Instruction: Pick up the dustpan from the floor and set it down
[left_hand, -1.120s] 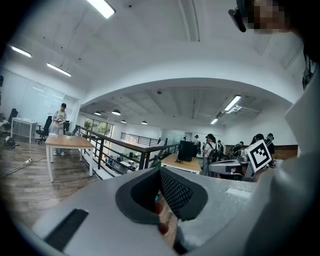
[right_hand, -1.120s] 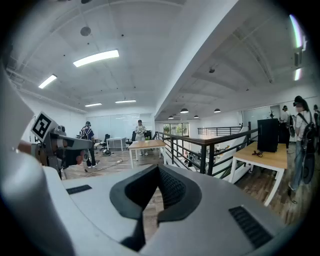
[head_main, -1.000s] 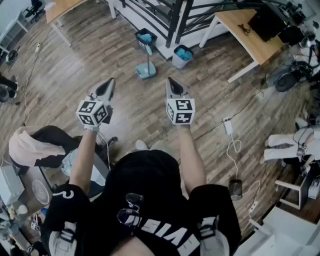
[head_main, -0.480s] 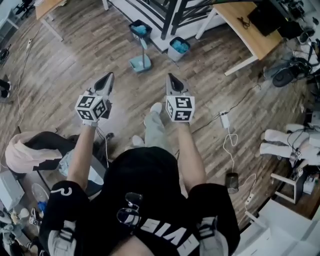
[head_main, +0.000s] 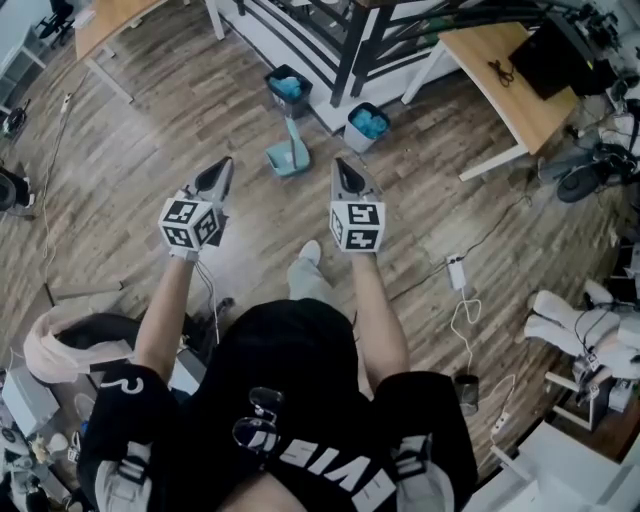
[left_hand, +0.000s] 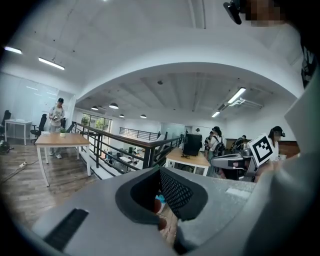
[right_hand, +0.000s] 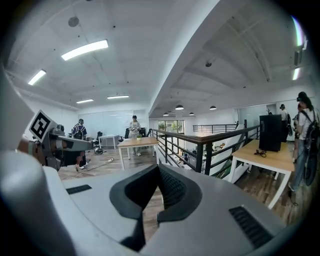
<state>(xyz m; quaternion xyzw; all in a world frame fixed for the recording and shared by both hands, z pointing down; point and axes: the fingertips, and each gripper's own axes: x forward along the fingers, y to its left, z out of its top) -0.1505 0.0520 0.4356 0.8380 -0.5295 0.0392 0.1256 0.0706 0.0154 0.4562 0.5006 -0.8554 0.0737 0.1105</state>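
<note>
The light-blue dustpan (head_main: 287, 157) stands on the wooden floor with its long handle upright, ahead of me and between my two grippers. In the head view my left gripper (head_main: 219, 168) is held out to its left and my right gripper (head_main: 344, 168) to its right. Both are above the floor and apart from it. Each points forward with its jaws together and nothing between them. In the left gripper view the left gripper (left_hand: 161, 172) points towards a railing. The right gripper view shows the right gripper (right_hand: 159, 170) aimed the same way. Neither gripper view shows the dustpan clearly.
A dark bin (head_main: 289, 84) and a grey bin (head_main: 368, 124), both with blue contents, stand behind the dustpan by a black railing (head_main: 352, 45). A wooden desk (head_main: 505, 75) is at right and another (head_main: 110, 22) at upper left. A power strip with cable (head_main: 457, 272) lies at right, a chair (head_main: 75, 335) behind left.
I have stepped forward: the chair slid back in the head view and the dustpan and bins sit a little nearer. Both grippers travelled along, still shut.
</note>
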